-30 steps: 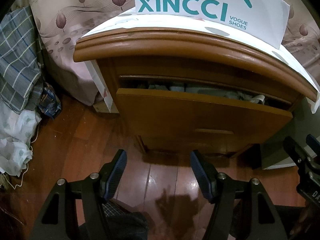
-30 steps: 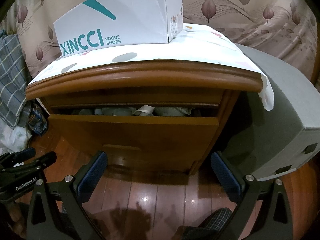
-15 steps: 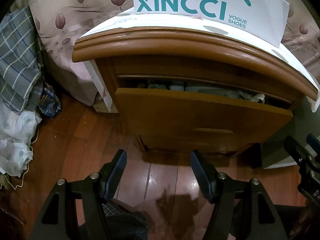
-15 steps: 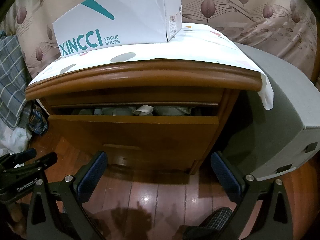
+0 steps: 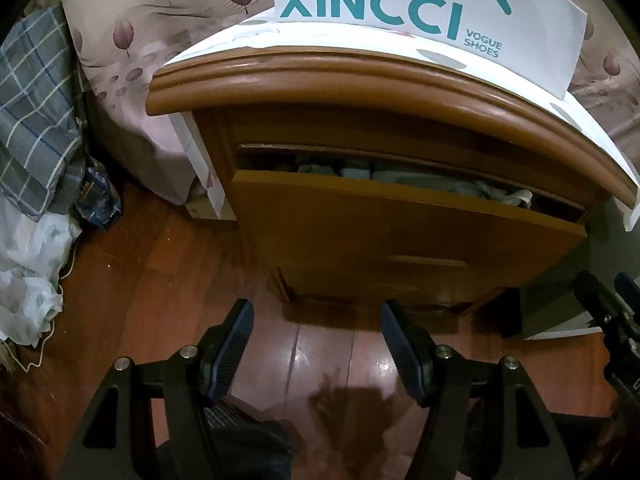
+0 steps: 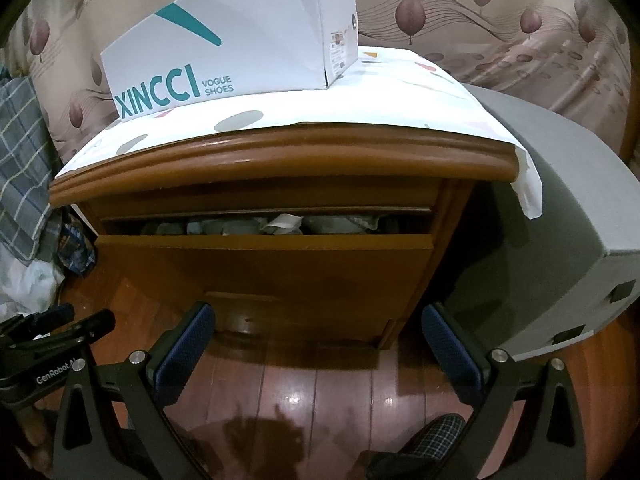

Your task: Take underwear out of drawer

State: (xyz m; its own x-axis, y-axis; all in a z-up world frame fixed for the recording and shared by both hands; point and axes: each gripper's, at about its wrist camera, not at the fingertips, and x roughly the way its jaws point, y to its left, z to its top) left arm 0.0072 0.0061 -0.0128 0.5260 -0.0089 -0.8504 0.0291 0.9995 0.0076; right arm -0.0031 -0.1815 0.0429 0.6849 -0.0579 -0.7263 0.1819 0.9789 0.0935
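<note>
A wooden nightstand has its top drawer (image 5: 400,224) (image 6: 264,264) pulled partly out. Folded grey and white underwear (image 5: 400,176) (image 6: 280,224) shows in the gap above the drawer front. My left gripper (image 5: 316,320) is open and empty, low over the floor in front of the drawer. My right gripper (image 6: 316,324) is open wide and empty, also in front of the drawer and below it. Neither touches the drawer. The left gripper also shows at the left edge of the right wrist view (image 6: 52,324).
A white XINCCI shoe box (image 6: 232,56) sits on the spotted cloth on the nightstand top (image 6: 280,160). A grey box (image 6: 560,232) stands right of the nightstand. Plaid and white fabric (image 5: 32,128) piles at the left. The floor (image 5: 160,264) is glossy wood.
Both views have shifted only slightly. The drawer stands as before and both grippers remain open.
</note>
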